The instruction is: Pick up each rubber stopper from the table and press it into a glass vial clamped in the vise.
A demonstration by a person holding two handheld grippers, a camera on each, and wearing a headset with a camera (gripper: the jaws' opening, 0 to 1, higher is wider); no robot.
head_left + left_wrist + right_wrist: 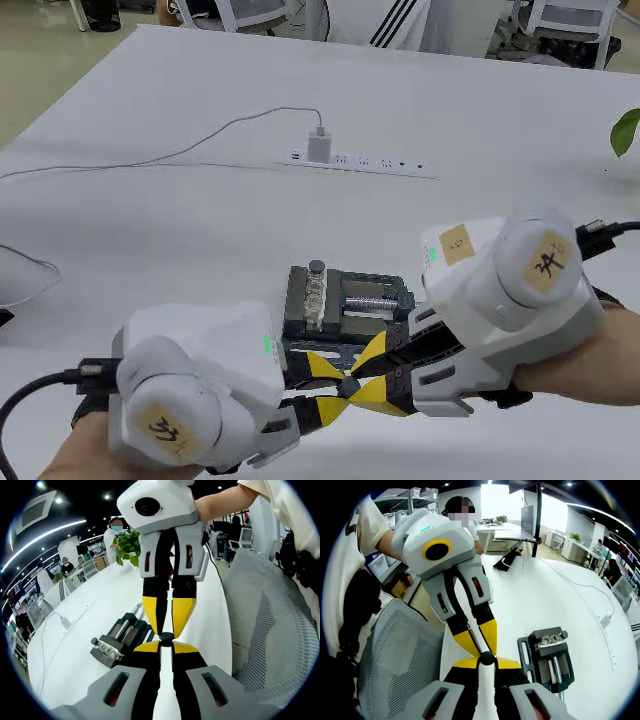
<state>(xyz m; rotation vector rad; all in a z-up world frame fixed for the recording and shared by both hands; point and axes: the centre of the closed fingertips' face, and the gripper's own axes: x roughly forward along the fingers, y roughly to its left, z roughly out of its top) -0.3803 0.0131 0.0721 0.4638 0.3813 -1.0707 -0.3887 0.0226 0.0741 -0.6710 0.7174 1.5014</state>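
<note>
Stopper: a small dark stopper (486, 658) was off the table, caught where the two pairs of yellow tips met nose to nose.
Left gripper: the left gripper (165, 648) was clenched, its tips pinching the stopper from its own side.
Right gripper: the right gripper (488, 664) was clenched on the same stopper, meeting the left one head-on.
Vial: the glass vial (316, 290) stood just beyond the joined tips. It was ahead and left of the left gripper's jaws, ahead and right of the right gripper's, and apart from both. Its mouth was too small to read, so it may or may not have been free.
Vise: the vise (352, 306) clamped the vial between its plates, with its screw on the right gripper's side.
Table: the white table (200, 200) carried the vise, below and beyond both grippers.
Step in hand: by my reading, a hand-over or re-grip of the stopper between the two grippers, ahead of seating it.
Next move: one gripper would have to let go while the other held firm. The holder would then carry the stopper forward over the vial's mouth, line it up square and push straight along the vial's axis, as sideways force could crack the glass.
</note>
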